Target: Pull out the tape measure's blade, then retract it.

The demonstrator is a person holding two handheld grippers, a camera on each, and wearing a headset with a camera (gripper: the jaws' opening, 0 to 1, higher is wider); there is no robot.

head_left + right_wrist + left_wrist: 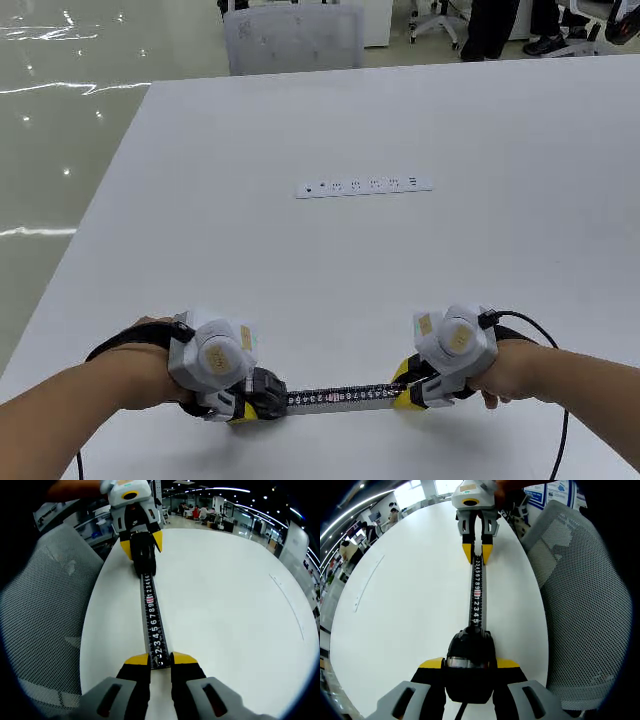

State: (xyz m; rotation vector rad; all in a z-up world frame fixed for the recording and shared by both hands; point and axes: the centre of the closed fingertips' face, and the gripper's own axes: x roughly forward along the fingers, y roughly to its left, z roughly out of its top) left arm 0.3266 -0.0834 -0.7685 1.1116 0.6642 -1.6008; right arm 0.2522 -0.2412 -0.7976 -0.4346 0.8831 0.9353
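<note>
Blade [340,397] taut from case [265,392] along table [300,280] edge

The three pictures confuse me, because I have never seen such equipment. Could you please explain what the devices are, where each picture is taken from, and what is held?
No robot is here: a person holds a two-jaw gripper in each hand. The wide picture comes from a camera on the person's head; the two round ones come from cameras riding on the grippers. The left gripper is shut on the black tape measure case. The right gripper pinches the end of the blade, which is stretched out between them over the white table. A white power strip lies farther away.
</note>
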